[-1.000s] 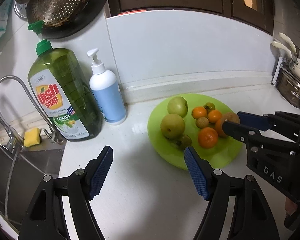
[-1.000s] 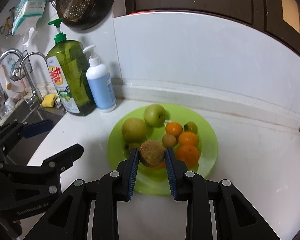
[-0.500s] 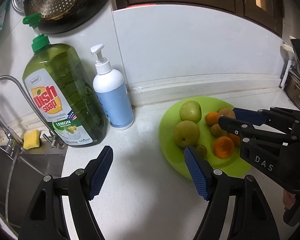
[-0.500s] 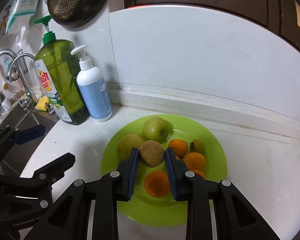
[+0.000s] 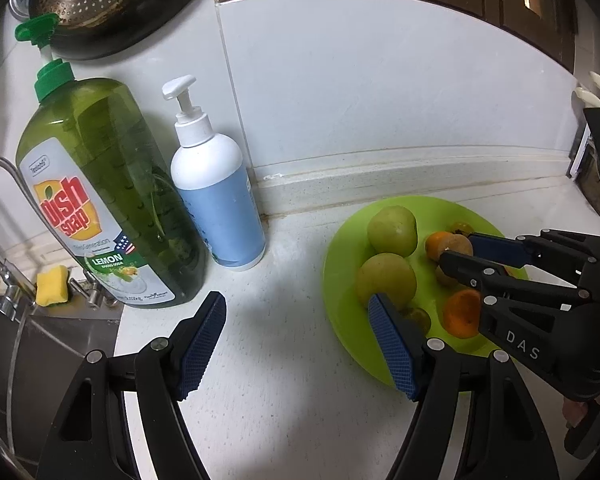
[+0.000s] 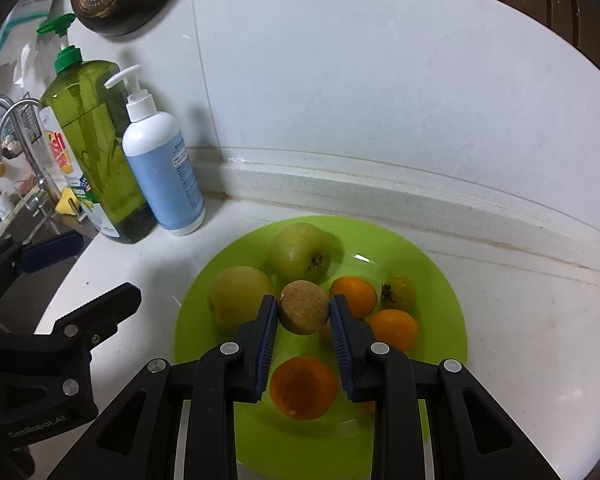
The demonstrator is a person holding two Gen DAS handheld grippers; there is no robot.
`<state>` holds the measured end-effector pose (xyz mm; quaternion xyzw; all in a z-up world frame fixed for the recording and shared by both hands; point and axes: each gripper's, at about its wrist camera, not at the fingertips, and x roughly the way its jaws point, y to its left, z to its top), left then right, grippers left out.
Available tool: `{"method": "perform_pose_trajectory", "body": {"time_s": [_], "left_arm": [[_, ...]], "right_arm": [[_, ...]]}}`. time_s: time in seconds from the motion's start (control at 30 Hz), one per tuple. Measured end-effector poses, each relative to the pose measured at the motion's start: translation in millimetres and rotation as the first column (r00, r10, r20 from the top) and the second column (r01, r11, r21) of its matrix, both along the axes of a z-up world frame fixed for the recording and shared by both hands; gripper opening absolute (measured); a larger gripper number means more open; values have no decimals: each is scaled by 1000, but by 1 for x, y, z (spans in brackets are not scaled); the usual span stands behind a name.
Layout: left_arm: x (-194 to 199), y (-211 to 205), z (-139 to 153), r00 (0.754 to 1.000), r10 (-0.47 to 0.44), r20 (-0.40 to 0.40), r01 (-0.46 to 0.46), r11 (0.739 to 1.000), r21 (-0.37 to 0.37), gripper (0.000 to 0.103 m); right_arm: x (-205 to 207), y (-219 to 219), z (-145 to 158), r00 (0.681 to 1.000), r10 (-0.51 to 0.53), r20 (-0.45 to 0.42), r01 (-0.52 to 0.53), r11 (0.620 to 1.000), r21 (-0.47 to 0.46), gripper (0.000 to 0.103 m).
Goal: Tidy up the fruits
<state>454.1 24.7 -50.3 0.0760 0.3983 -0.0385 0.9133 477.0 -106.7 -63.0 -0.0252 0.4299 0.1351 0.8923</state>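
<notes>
My right gripper (image 6: 304, 312) is clamped on a brown kiwi (image 6: 304, 307), held over the middle of the green plate (image 6: 440, 280) among pears and oranges. My left gripper (image 5: 296, 344) stands half open and empty, its right finger over the plate's left rim. Bare counter (image 5: 284, 400) lies near; two soap bottles (image 5: 216, 196) crowd the far left by the wall.

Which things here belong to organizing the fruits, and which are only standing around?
For the job:
- brown fruit, held in the right gripper
- green plate
- two green apples
- oranges
- left gripper, open and empty

Standing around:
- dish soap
- pump bottle
- sponge
- tap
</notes>
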Motion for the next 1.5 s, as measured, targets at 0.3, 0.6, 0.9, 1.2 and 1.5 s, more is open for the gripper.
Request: {"method": "perform_pose_trajectory", "body": {"time_s": [0.3,0.6,0.9,1.2,1.5], "left_arm": [[0,0,3,1000,3,6,-3,1000,-2,75],[-24,6,22,999,9,42,-7,1000,-27,76],[-71,20,51,994,-22,108,26,999,-37,83],[-127,32,77,979,-70,189,81,995,-52,91],[-191,29,96,966,-51,252,66,996,-52,99]], "right_arm": [[1,1,-5,1000,-3,-14,3,1000,-5,34],[-23,-1,14,999,-22,27,22,1000,-8,35],[-78,0,49,992,-74,100,74,997,1,35],[-147,3,74,974,-160,159,157,987,27,38],[-218,-13,97,951,-221,217,217,975,45,57]]}}
